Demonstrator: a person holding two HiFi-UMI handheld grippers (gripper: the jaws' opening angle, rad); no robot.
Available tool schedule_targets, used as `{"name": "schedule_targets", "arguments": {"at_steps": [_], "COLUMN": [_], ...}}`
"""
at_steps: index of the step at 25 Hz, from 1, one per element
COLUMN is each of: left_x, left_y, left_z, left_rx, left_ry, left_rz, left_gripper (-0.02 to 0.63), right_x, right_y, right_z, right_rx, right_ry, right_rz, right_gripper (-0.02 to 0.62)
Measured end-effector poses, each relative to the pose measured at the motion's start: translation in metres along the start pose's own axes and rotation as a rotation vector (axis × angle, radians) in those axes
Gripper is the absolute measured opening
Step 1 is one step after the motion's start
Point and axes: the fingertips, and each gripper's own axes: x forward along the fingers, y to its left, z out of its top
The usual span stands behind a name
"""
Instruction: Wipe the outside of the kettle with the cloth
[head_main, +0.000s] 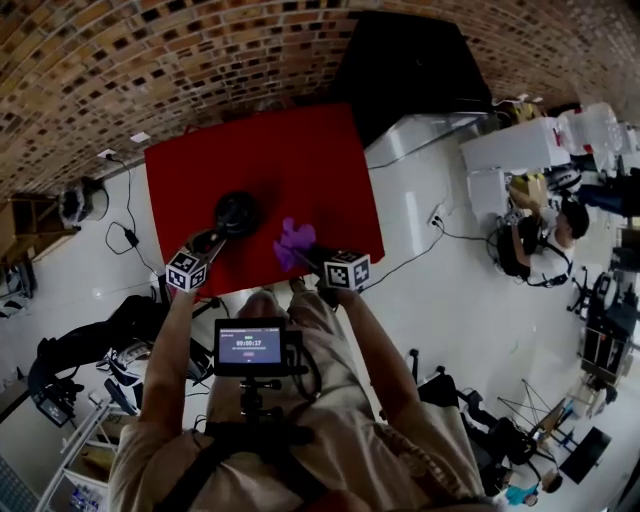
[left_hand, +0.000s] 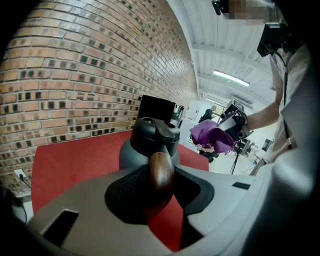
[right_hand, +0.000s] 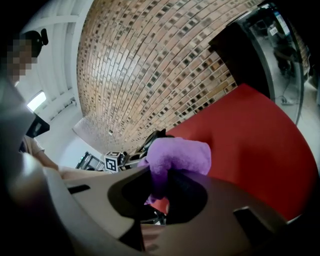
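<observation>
Far left, off the tabletop (head_main: 300, 150): a wall socket (head_main: 107, 154) low on the brick wall (head_main: 200, 50), with a black cable trailing over the pale floor.

Left claw (head_main: 212, 238): it came in from the near-left edge of the red tabletop, marker cube (head_main: 187, 270) toward the person. In the left gripper view its jaws stood narrow. The kettle's brown wooden handle (left_hand: 161, 172) sat between them and filled the gap, held.

Kettle (head_main: 237, 212): dark grey body, black lid, upright. It was left of centre on the tabletop and toward the near edge, just beyond the left claw. The jaws hid its base, so whether it rested on the red surface could not be told.

Cloth (head_main: 292, 243): purple, bunched into a soft wad. It was just right of the kettle and near it, with a strip of red showing between the two, so they were not touching. In the right gripper view it bulged out above the jaws, and the kettle's black top showed behind it.

Right claw (head_main: 308, 255): it was at the near edge of the tabletop, right of the cloth, with its own marker cube (head_main: 347, 270) toward the person. Its jaws were clamped on the lower part of the cloth.

Beyond the tabletop's far right corner stood a black cabinet (head_main: 410, 65). Far right, well apart, a seated person (head_main: 535, 240) was on the pale floor among white boxes.
</observation>
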Motion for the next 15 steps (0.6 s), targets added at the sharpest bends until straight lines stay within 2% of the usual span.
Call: {"name": "schedule_targets", "arguments": {"at_steps": [6, 8, 12, 15], "left_x": [0.0, -0.001, -0.007, -0.012], "left_y": [-0.005, -0.003, 0.007, 0.009], "left_z": [-0.013, -0.011, -0.007, -0.004], "left_rx": [-0.043, -0.068, -0.071, -0.069], "left_ry": [0.0, -0.012, -0.001, 0.002], "left_rz": [0.007, 0.006, 0.069, 0.093], "left_gripper": [0.139, 0.172, 0.254, 0.258], "right_x": [0.006, 0.007, 0.009, 0.008], "right_y": [0.009, 0.013, 0.014, 0.014], "right_z": [0.003, 0.004, 0.0, 0.002], "right_rx": [-0.022, -0.029, -0.027, -0.028], "right_ry": [0.019, 0.025, 0.029, 0.026], "right_rz": [0.013, 0.013, 0.023, 0.021], "right_gripper": [0.077, 0.077, 0.077, 0.077]}}
